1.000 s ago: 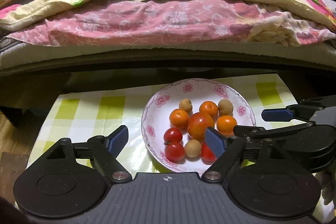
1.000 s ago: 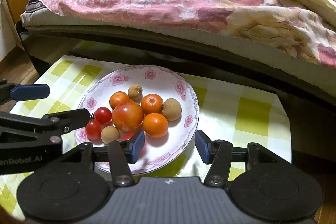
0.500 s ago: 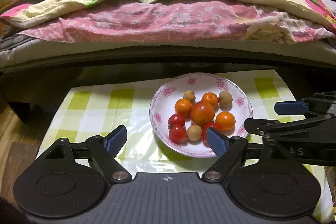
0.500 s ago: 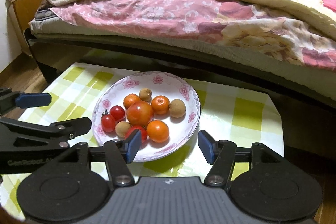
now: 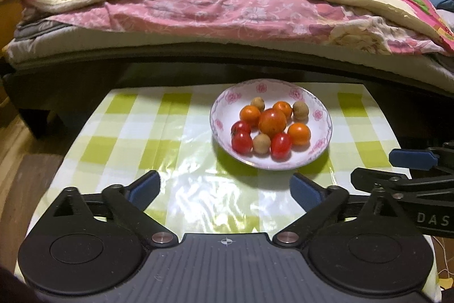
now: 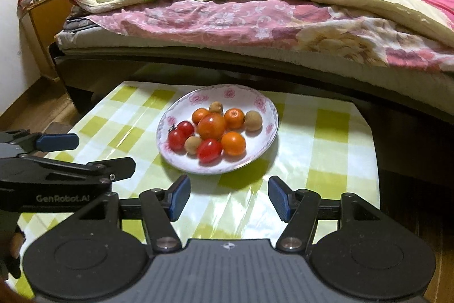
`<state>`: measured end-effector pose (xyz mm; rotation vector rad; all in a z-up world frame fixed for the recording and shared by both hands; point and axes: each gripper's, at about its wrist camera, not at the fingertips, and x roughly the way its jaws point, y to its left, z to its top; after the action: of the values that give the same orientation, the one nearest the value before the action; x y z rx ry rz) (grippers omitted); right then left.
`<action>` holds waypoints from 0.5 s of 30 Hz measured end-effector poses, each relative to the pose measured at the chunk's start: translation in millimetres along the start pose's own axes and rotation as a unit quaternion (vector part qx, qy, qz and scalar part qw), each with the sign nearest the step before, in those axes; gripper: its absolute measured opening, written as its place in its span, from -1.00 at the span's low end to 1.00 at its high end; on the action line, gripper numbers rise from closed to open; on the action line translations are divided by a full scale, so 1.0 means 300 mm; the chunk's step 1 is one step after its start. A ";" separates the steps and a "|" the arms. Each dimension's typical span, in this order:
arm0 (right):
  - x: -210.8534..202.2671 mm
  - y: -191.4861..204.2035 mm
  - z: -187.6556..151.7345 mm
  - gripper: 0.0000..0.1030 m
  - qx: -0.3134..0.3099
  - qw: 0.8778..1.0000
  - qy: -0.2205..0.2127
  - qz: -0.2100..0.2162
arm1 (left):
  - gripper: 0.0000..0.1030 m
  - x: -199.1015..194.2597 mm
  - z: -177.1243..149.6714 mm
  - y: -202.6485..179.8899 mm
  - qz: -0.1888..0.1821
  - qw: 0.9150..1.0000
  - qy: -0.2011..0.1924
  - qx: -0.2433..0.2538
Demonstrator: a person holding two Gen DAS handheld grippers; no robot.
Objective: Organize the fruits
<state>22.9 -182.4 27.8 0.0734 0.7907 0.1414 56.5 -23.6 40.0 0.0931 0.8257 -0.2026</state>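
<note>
Both tongs are matte black plastic. The left tongs [image 5: 224, 190] have two round discs at the base, a grey ribbed plate between them with a small crosshair mark, and a silver screw at each arm's pivot. Angled black arms end in blue pads [image 5: 305, 193]. The right tongs [image 6: 228, 198] are built the same, with ribbed blue pads [image 6: 279, 199]. Seen from the side, the left tongs bear white lettering "GenRobot.AI"; the right tongs' side shows "DAS".
</note>
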 end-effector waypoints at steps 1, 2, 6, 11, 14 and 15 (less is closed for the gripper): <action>-0.013 0.002 -0.011 0.20 0.001 1.000 0.000 0.000 | 1.00 -0.009 -0.010 0.000 0.000 1.000 0.000 -0.001; -0.022 0.005 -0.020 0.20 0.003 1.000 0.000 0.000 | 1.00 -0.016 -0.018 0.000 0.002 1.000 0.000 -0.001; -0.053 0.009 -0.051 0.21 0.010 1.000 0.003 -0.001 | 1.00 -0.040 -0.055 -0.008 0.019 1.000 0.003 0.004; -0.093 0.019 -0.087 0.21 0.020 1.000 0.003 0.000 | 1.00 -0.066 -0.098 -0.018 0.032 0.999 0.010 0.013; -0.113 0.028 -0.108 0.21 0.021 1.000 0.004 0.001 | 1.00 -0.081 -0.122 -0.023 0.030 0.999 0.013 0.016; -0.116 0.031 -0.113 0.21 0.021 1.000 0.005 0.000 | 1.00 -0.085 -0.130 -0.024 0.030 0.999 0.014 0.017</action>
<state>-26.4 -178.2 29.5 0.1128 0.8030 0.1258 10.0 -20.7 32.5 0.1534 0.8472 -0.1594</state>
